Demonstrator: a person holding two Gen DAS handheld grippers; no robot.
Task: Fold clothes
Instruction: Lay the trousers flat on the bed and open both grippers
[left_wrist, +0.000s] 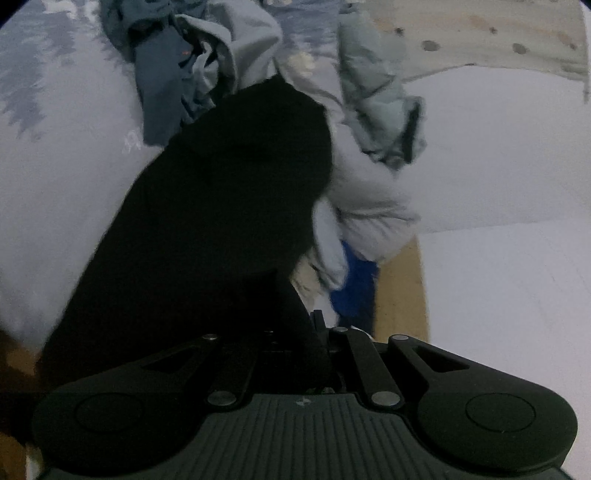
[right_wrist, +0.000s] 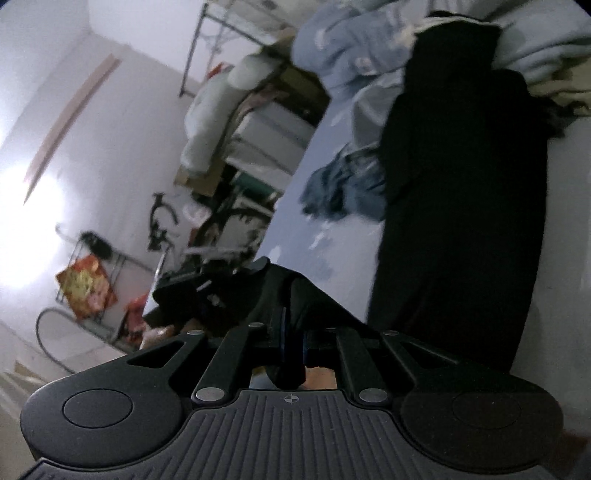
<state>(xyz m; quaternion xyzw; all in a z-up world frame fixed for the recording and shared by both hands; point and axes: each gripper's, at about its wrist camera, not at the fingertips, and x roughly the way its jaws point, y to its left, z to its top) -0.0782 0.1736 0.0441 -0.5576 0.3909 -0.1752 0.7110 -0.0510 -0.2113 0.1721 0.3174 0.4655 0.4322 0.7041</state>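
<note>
Both hand-held grippers, left (left_wrist: 295, 328) and right (right_wrist: 293, 332), are closed tight on the black garment (left_wrist: 229, 192), which stretches away from them over a pale bed (left_wrist: 66, 192). Beyond it, far, lie crumpled grey and blue clothes (left_wrist: 207, 62).

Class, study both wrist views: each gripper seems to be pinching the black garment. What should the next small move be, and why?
Probably draw the two grippers apart and lift slightly to pull the black garment flat. The left gripper and right gripper both look shut on its cloth, yet it hangs bunched, trailing toward the pile of grey and blue clothes. A fold needs it free of that pile first.
</note>
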